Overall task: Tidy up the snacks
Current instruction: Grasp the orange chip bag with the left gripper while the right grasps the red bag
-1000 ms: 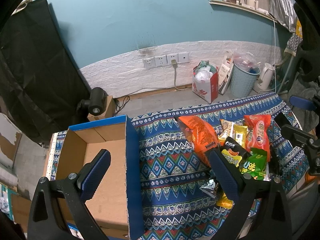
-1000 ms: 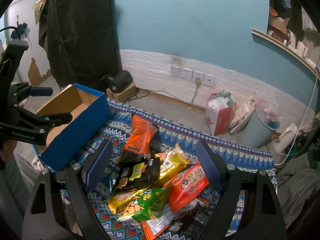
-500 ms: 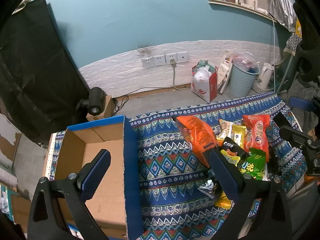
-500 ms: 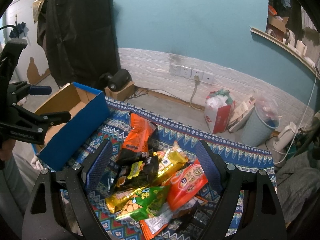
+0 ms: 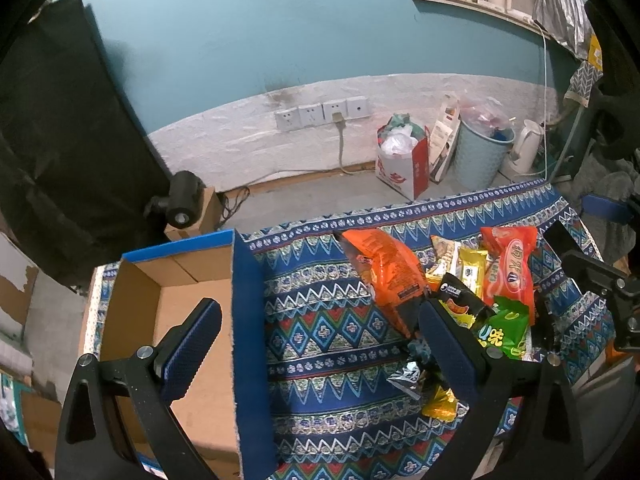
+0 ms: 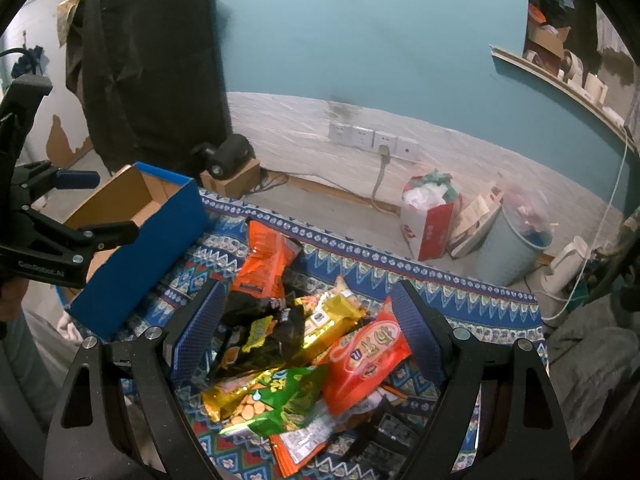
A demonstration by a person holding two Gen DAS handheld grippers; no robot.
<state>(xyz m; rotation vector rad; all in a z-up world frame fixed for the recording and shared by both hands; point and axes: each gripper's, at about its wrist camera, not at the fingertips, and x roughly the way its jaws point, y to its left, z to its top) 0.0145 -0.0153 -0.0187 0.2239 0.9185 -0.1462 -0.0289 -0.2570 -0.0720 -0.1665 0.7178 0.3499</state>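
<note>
A heap of snack packets lies on the patterned blue cloth [image 5: 332, 332]: an orange bag [image 5: 384, 268] [image 6: 266, 260], a red packet [image 5: 508, 268] [image 6: 368, 356], a green packet [image 5: 504, 332] [image 6: 280, 398], a black one [image 6: 260, 336] and a gold one [image 6: 332, 320]. An empty cardboard box [image 5: 132, 312] [image 6: 132, 204] with blue outer walls stands at the left of the cloth. My left gripper [image 5: 316, 336] is open, straddling the box's right wall. My right gripper [image 6: 308, 320] hangs open over the heap, holding nothing.
Beyond the table's far edge are a floor, a red-and-white bag [image 5: 404, 160], a pale blue bin [image 5: 482, 156] and a white kettle [image 5: 526, 148]. A black lamp head [image 5: 182, 200] sits on a small carton. Black fabric [image 5: 60, 160] hangs at the left.
Both views have shifted only slightly; the right gripper has edged a little closer over the snack heap. Nothing was picked up or released.
</note>
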